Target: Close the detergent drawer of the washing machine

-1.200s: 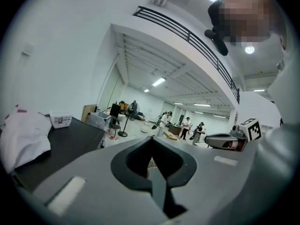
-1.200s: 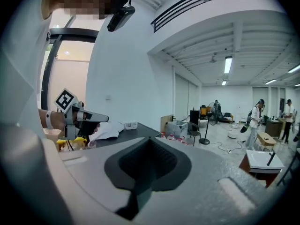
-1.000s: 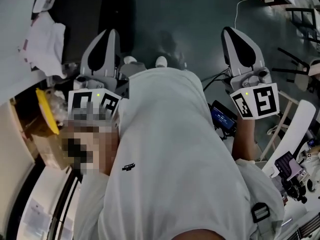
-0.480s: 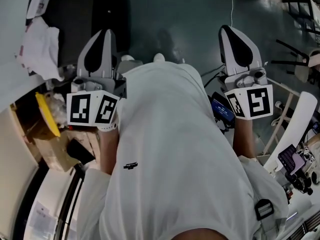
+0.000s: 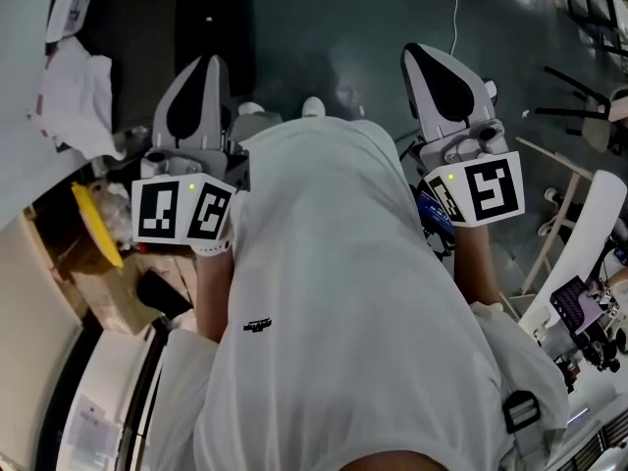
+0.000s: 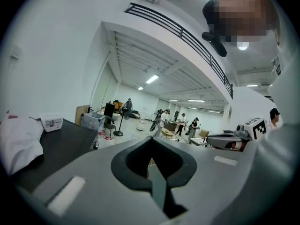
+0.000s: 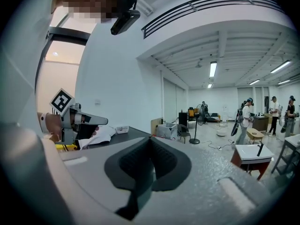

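- The person holds both grippers up in front of the chest. The elbows are bent, with one forearm at each side of the white T-shirt, and both grippers point forward over the dark floor.
- The left gripper is just beside a dark bench. A white cloth and a small white box lie on the bench.
- The right gripper is on the other side of the body, well apart from the left one, and leans a little inward.
- Each gripper carries a marker cube with black-and-white square patterns and a small green light near its top edge.
- The T-shirt has a small dark logo and the white box has a label, but both are too small to read.
- In the left gripper view, the left fingers are pressed together at the tips with nothing between them. Beyond them is a bright hall with several people standing far off.
- In the right gripper view, the right fingers are also pressed together and hold nothing. A small white table stands on the floor beyond them.
- No view lets the detergent drawer be made out, and neither gripper touches anything.
- Near the left forearm, the head view shows a yellow object above a cardboard box.
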`<state>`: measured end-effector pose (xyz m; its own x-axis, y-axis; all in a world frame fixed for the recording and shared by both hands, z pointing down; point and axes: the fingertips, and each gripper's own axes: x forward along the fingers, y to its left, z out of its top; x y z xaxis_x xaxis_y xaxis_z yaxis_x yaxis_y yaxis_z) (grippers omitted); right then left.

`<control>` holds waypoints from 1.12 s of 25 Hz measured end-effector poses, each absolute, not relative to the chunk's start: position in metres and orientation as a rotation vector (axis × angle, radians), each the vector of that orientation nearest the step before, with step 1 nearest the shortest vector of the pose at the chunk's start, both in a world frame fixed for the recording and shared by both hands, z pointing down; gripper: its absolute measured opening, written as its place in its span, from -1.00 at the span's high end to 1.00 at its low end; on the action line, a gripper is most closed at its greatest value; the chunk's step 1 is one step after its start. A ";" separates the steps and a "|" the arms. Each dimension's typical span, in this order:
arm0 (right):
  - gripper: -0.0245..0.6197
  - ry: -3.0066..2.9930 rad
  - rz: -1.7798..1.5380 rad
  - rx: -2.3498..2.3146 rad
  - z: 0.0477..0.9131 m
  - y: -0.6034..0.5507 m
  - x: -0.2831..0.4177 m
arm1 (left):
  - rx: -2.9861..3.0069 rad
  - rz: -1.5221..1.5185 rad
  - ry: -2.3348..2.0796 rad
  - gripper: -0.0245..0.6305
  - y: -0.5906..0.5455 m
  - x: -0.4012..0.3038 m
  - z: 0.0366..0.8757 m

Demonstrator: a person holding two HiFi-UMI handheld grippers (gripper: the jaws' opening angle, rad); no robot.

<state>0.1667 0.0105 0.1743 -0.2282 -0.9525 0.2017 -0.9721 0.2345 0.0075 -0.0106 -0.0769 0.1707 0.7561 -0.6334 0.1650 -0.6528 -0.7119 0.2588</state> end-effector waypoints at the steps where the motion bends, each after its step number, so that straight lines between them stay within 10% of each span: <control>1: 0.92 -2.335 0.185 1.841 0.175 0.011 0.167 | 2.652 0.092 -0.997 0.88 -0.077 -0.010 0.171; 28: 0.92 -2.329 0.205 1.823 0.175 0.003 0.162 | 2.647 0.101 -0.943 0.88 -0.079 -0.002 0.176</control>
